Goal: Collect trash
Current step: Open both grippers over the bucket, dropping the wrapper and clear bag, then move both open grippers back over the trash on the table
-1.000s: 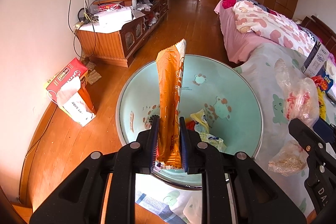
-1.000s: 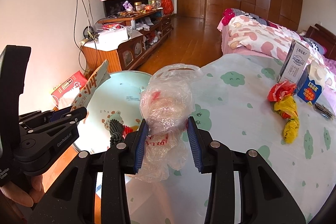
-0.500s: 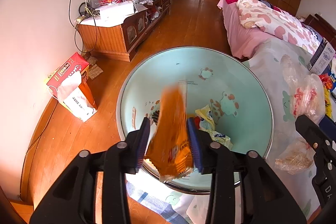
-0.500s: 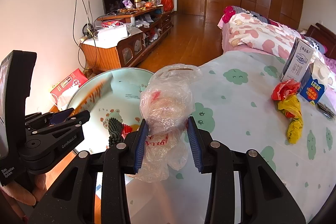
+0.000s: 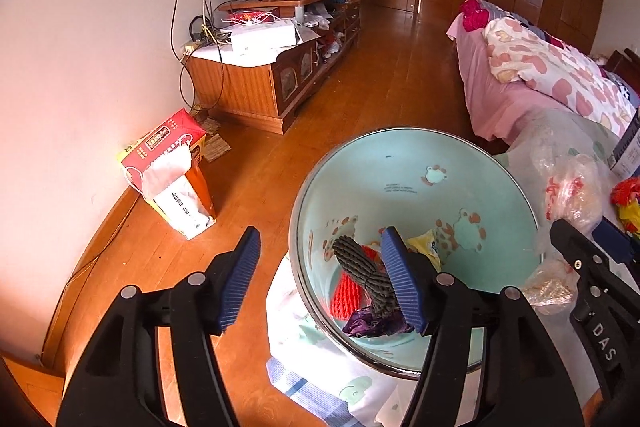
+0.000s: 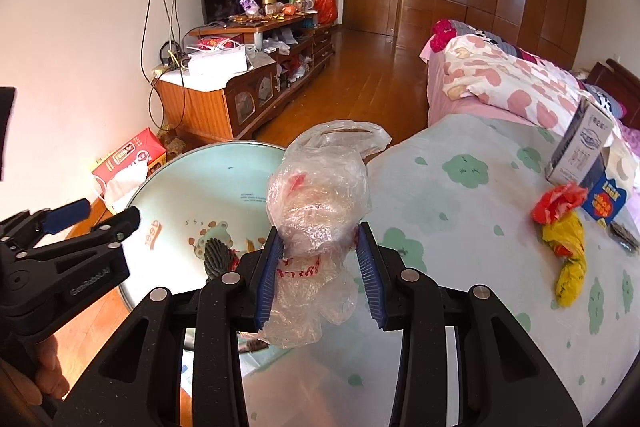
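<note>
Between the blue pads of the right gripper (image 6: 320, 267) sits a crumpled clear plastic bag (image 6: 320, 203) with red printing, pinched at its middle so that its top billows above the fingers and its tail hangs below them. The bag is held over the edge of a bed spread (image 6: 460, 227) patterned with green clouds, just beside the pale green basin (image 5: 472, 179). That basin, decorated with cartoon animals, sits at the bed's edge and already holds rubbish: a dark ribbed roll (image 5: 360, 267), a red ribbed piece (image 5: 346, 295), a purple scrap (image 5: 372, 325) and a yellow wrapper (image 5: 422, 243).

The left gripper (image 5: 320, 279) has its fingers spread wide with nothing between them; its right pad (image 5: 400, 279) reaches over the basin's inside, while its left pad (image 5: 240, 279) lies outside the rim, over the wooden floor (image 5: 380, 75).

Farther along the spread, well apart from the held bag, lie a red crumpled wrapper (image 6: 558, 199) touching a yellow plastic bag (image 6: 568, 259), a blue packet (image 6: 604, 201) and an upright carton (image 6: 580, 147). On the floor by the wall stands a red box (image 5: 168, 147) with a white bag (image 5: 180, 195) draped at its front, near a low wooden cabinet (image 5: 256, 87) crowded with clutter.
</note>
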